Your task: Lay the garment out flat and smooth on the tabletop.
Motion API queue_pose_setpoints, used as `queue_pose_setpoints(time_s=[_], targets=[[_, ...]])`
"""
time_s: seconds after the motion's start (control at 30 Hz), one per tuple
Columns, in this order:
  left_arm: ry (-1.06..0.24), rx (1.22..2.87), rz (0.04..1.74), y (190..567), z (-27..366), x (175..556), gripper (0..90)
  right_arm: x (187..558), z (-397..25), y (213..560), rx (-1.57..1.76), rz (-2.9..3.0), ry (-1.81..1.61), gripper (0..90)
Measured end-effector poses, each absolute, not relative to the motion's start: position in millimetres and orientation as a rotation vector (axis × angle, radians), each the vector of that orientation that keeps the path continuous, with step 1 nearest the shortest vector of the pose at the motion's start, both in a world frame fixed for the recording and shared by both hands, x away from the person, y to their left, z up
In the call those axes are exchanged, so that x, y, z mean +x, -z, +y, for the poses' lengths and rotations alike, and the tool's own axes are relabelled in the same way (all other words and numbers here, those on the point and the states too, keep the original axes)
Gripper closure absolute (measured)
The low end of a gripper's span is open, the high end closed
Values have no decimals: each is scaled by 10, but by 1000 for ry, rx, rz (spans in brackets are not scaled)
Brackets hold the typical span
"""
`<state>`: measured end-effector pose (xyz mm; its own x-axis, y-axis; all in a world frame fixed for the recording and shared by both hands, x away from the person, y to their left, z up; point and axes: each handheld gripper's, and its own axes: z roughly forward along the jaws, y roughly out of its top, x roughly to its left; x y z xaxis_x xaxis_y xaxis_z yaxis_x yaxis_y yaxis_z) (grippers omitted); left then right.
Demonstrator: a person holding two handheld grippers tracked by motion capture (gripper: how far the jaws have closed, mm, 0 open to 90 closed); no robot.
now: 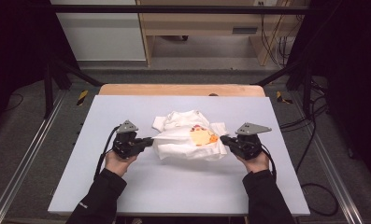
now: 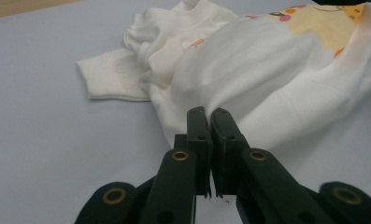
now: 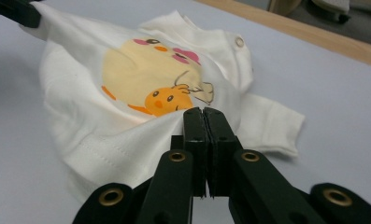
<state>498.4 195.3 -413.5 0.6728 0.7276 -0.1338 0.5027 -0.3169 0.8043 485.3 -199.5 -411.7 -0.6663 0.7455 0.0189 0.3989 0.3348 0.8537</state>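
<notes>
Now both grippers, left (image 1: 148, 139) and right (image 1: 224, 138), pinch opposite sides of the white shirt (image 1: 188, 135), stretching it flat above the table (image 1: 127, 186).

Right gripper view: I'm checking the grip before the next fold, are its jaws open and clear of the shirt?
No, the right gripper has its jaws shut on the white shirt.

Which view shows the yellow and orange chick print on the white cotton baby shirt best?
The right gripper view: the yellow and orange chick print lies whole and close, just beyond the shut jaws. The high view shows it small. The left gripper view catches just its edge at the top of the white cotton baby shirt.
</notes>
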Motion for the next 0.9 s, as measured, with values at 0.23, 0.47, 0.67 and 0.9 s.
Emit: queue_pose_setpoints(time_s=[0.23, 0.47, 0.67, 0.9], targets=[[-399, 2040, 1023, 4508, 1836, 5198, 792, 5136, -1946, 4579, 1153, 2302, -1026, 820], [-470, 1941, 1025, 4353, 1958, 5063, 482, 5018, -1994, 4488, 1140, 2176, -1107, 567], [-463, 1911, 1011, 4317, 2070, 4856, 351, 4843, -2110, 4397, 1188, 2106, -1277, 401], [-420, 1939, 1071, 4553, 2091, 4820, 343, 4641, -2137, 4557, 1238, 2134, -1257, 256]])
